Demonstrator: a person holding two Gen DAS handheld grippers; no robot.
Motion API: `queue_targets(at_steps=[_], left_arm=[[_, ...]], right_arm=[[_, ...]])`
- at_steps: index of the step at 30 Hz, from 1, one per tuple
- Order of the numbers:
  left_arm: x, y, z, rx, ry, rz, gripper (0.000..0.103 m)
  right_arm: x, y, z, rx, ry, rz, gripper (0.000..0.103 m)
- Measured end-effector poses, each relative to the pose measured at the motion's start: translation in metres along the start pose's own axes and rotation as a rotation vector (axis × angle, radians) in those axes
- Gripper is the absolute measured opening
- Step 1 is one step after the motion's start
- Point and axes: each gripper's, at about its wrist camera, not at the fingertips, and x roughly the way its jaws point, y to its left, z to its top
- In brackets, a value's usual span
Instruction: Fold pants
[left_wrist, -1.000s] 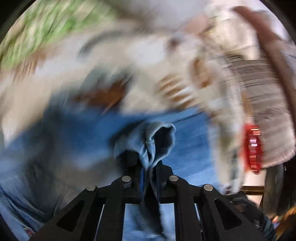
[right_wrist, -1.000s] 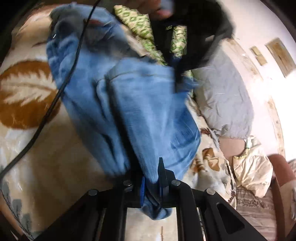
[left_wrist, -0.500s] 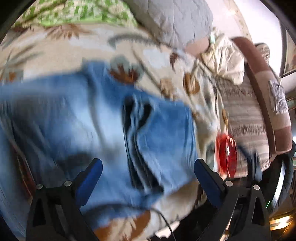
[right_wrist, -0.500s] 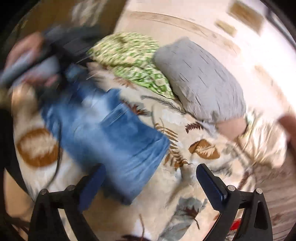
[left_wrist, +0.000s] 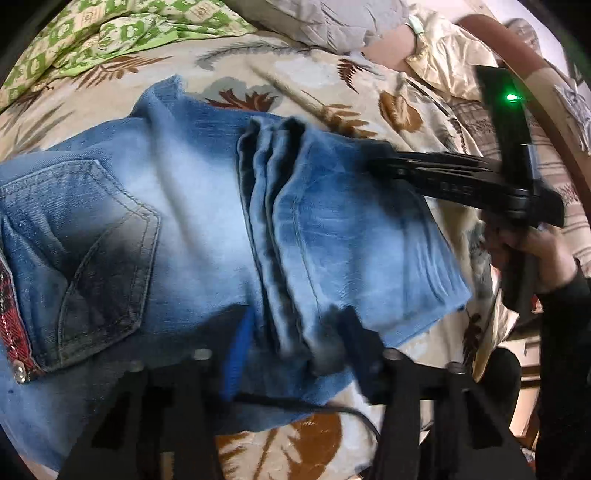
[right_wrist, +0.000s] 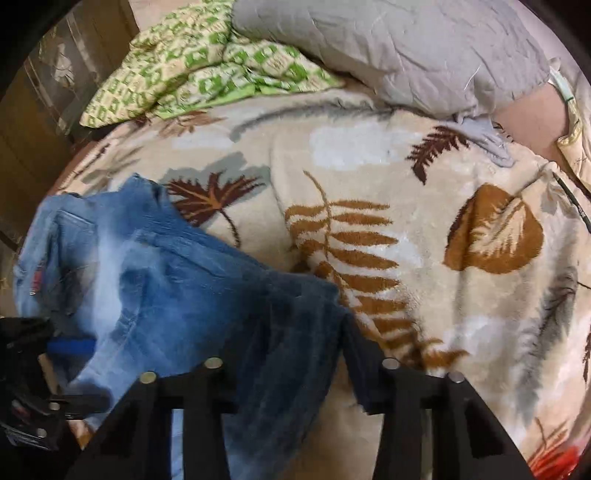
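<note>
No readable text, label, brand, number or sign is found in either view. The red patch at the waistband of the jeans (left_wrist: 13, 325) carries only a blurred pattern, with no letters that can be made out. The green-and-cream cloth (right_wrist: 192, 70) is printed with square motifs, not writing. On the leaf-patterned blanket (right_wrist: 369, 229) only leaves and ferns are shown. A green light is lit on the black body of the right gripper (left_wrist: 376, 157), but no marking can be read beside it.
</note>
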Motion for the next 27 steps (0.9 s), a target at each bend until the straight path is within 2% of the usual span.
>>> queue_targets(at_steps=[3,9,10,11,12,13,15,18,20,21,24,26,27], left_arm=[[-0.001,0.009,-0.001,-0.007,-0.006,-0.023,0.036],[-0.003,0.012,-0.007,-0.011,-0.024,-0.022,0.036],[-0.002,0.010,-0.005,-0.017,-0.028,-0.022,0.040],[-0.002,0.005,-0.004,-0.019,-0.039,-0.027,0.042],[-0.005,0.003,-0.005,-0.017,-0.050,-0.024,0.055],[-0.007,-0.001,-0.006,-0.014,-0.060,0.001,0.076],[-0.024,-0.005,-0.011,-0.023,-0.110,0.033,0.089],[-0.059,-0.007,-0.017,-0.068,-0.157,-0.042,0.089],[-0.093,-0.007,-0.022,-0.093,-0.205,-0.081,0.094],[-0.112,-0.007,-0.026,-0.099,-0.232,-0.090,0.099],[-0.156,-0.005,-0.033,-0.111,-0.310,-0.094,0.099],[-0.180,0.006,-0.044,-0.142,-0.357,-0.076,0.100],[-0.188,0.013,-0.049,-0.164,-0.376,-0.062,0.100]], right_arm=[[0.000,-0.009,-0.003,0.043,-0.018,0.003,0.038],[0.003,-0.023,-0.008,0.122,-0.031,0.019,0.039],[0.002,-0.022,-0.007,0.120,-0.034,0.010,0.044],[-0.001,-0.022,-0.008,0.117,-0.043,0.001,0.057],[-0.003,-0.022,-0.008,0.121,-0.051,-0.005,0.062],[-0.008,-0.024,-0.009,0.131,-0.059,-0.007,0.068],[-0.021,-0.027,-0.011,0.160,-0.078,0.025,0.071],[-0.051,-0.028,-0.013,0.171,-0.140,0.049,0.075],[-0.073,-0.023,-0.013,0.157,-0.186,0.056,0.085],[-0.084,-0.020,-0.013,0.148,-0.210,0.060,0.086],[-0.114,-0.008,-0.011,0.119,-0.277,0.080,0.086],[-0.130,0.004,-0.008,0.102,-0.316,0.100,0.094],[-0.137,0.009,-0.007,0.094,-0.328,0.110,0.094]])
